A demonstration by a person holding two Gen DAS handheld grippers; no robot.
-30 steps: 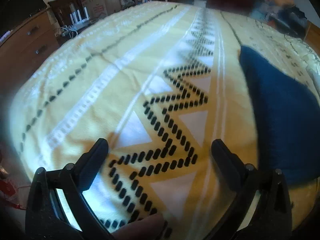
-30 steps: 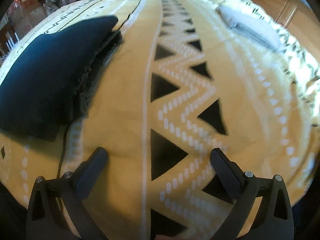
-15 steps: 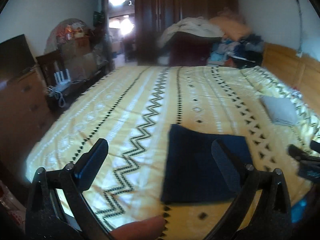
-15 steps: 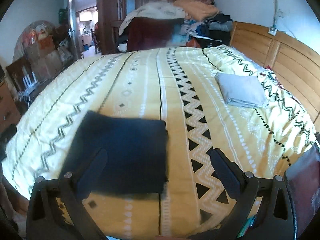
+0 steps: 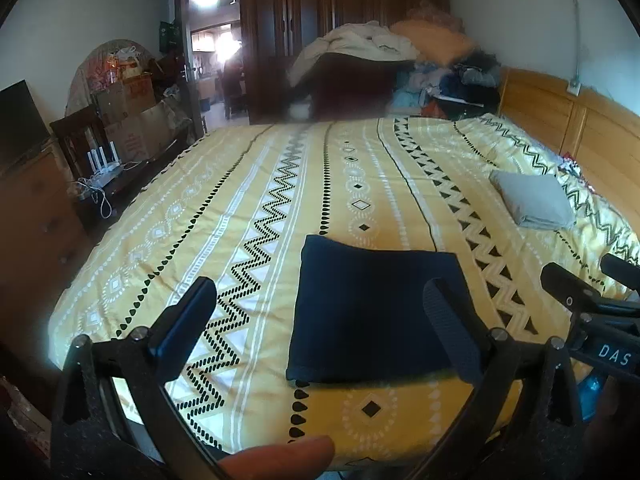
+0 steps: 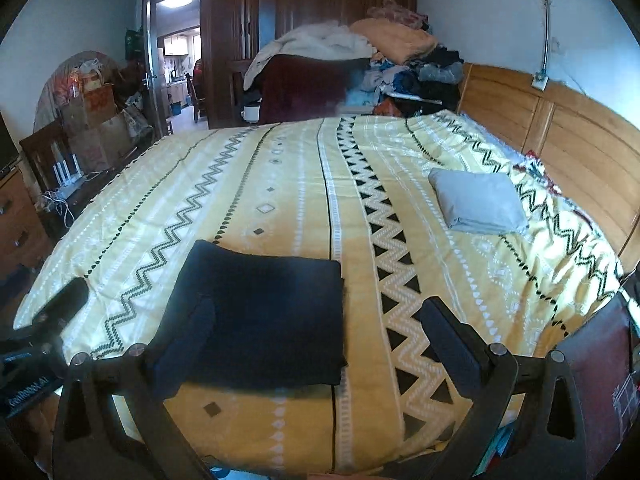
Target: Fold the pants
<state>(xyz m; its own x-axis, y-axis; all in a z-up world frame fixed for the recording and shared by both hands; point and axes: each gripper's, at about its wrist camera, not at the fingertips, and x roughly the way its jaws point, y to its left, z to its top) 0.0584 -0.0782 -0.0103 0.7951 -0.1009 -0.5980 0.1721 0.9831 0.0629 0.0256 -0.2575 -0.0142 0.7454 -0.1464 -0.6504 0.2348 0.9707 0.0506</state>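
The dark navy pants are folded into a flat, squarish packet lying on the yellow zigzag bedspread, near the bed's closest edge. There's not much of a long axis; the slightly longer side runs toward 12 o'clock, up the bed. The left gripper is wide open, holding nothing, hanging above the bed. Same for the right gripper: spread apart, empty. A folded grey cloth sits at 2 o'clock, well apart from the pants.
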